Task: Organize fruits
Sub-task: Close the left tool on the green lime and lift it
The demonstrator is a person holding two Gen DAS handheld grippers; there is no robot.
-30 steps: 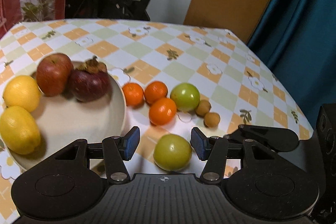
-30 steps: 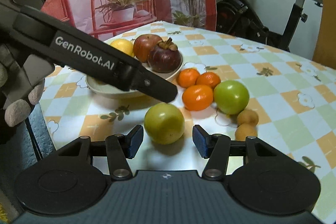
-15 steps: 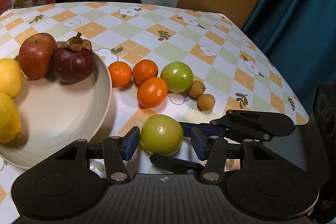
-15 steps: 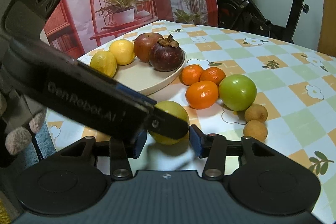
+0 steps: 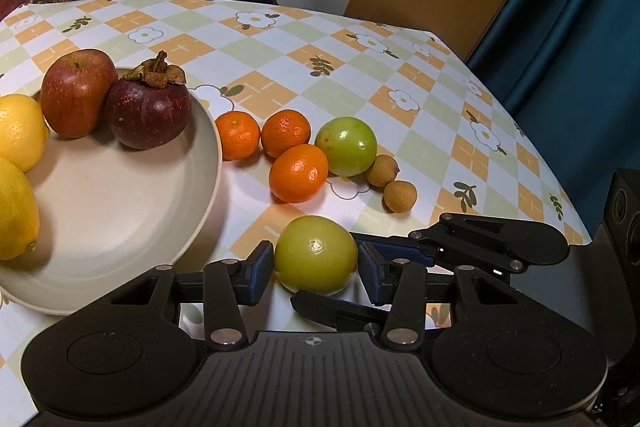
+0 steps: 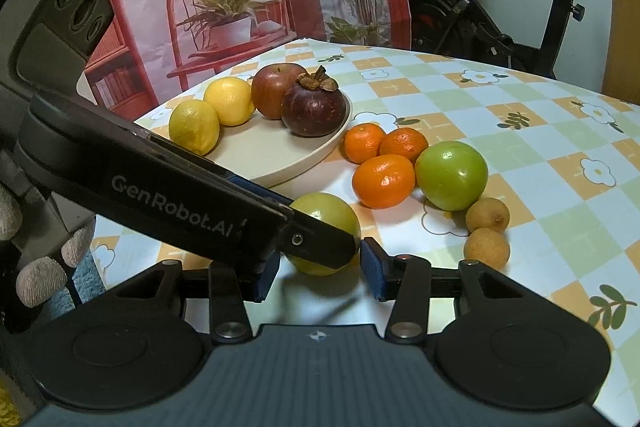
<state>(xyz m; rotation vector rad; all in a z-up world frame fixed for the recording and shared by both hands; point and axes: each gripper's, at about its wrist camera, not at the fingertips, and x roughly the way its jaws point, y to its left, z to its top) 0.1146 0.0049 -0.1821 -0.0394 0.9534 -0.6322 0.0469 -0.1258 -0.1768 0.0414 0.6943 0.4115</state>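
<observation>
A yellow-green fruit (image 5: 316, 253) lies on the checked tablecloth (image 5: 280, 39), close to the beige plate (image 5: 120, 227). My left gripper (image 5: 314, 277) straddles it and its jaws are closing; the blue pads (image 5: 256, 275) stand a hair off its sides. My right gripper (image 6: 320, 277) holds the same fruit (image 6: 332, 215) crosswise. One of its fingers (image 5: 480, 243) reaches behind the fruit and the other lies against the near side. In the right wrist view the left gripper's finger (image 6: 200, 203) hides part of the fruit.
On the plate (image 6: 280, 163) are an apple (image 5: 76, 91), a mangosteen (image 5: 148, 111) and two lemons (image 5: 20, 131). Three oranges (image 5: 298, 173), a second green fruit (image 5: 346, 147) and two longans (image 5: 400, 197) lie beyond. An exercise bike (image 6: 500, 35) stands behind the table. Gloved fingers (image 6: 40, 279) hold the left gripper.
My left gripper has come forward until the fruit sits between its pads, and its jaws have narrowed. The right gripper's jaws have closed in on the same fruit.
</observation>
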